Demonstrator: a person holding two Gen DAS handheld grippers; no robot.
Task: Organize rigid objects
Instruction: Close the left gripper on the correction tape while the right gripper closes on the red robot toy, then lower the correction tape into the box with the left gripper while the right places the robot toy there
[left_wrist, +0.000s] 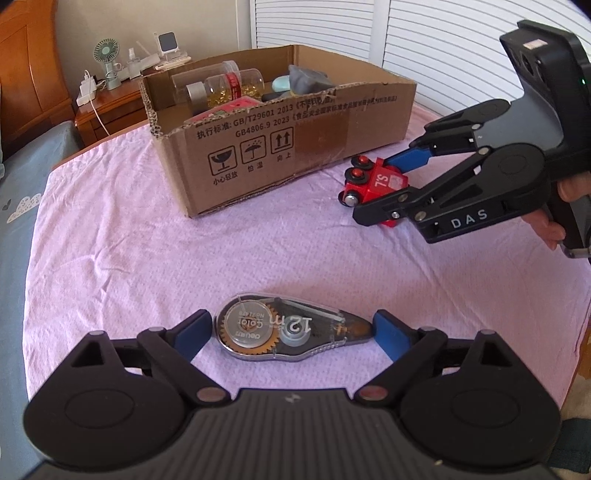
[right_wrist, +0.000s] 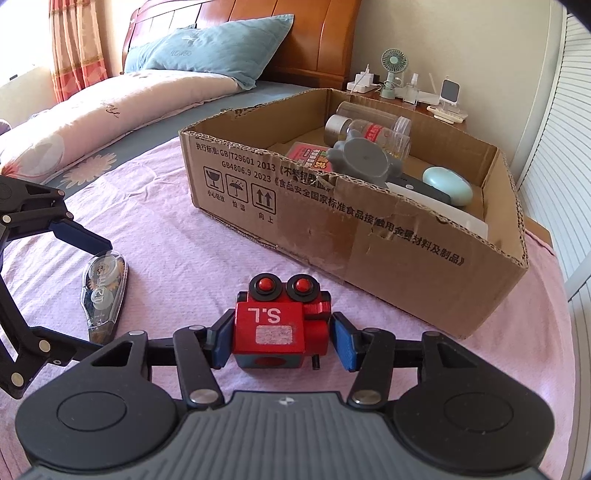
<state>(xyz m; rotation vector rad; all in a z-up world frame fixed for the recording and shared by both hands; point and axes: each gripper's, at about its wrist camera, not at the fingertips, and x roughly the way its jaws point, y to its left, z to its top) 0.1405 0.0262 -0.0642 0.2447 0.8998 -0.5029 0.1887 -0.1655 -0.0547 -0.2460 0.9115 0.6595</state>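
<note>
Cardboard box: "GB/T29601 2013", "GB4806.9 2023", handling symbols. Red toy: "S.L". Correction tape: "12m", possibly "deli". Right gripper: "DAS".

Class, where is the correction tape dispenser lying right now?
The correction tape dispenser lies flat on the pink cloth, between the open left gripper fingers, left of the red toy.

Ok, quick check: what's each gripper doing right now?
Left gripper: open, straddling the correction tape dispenser, not gripping it.
Right gripper: open around the red toy train, not yet clamped.
</note>
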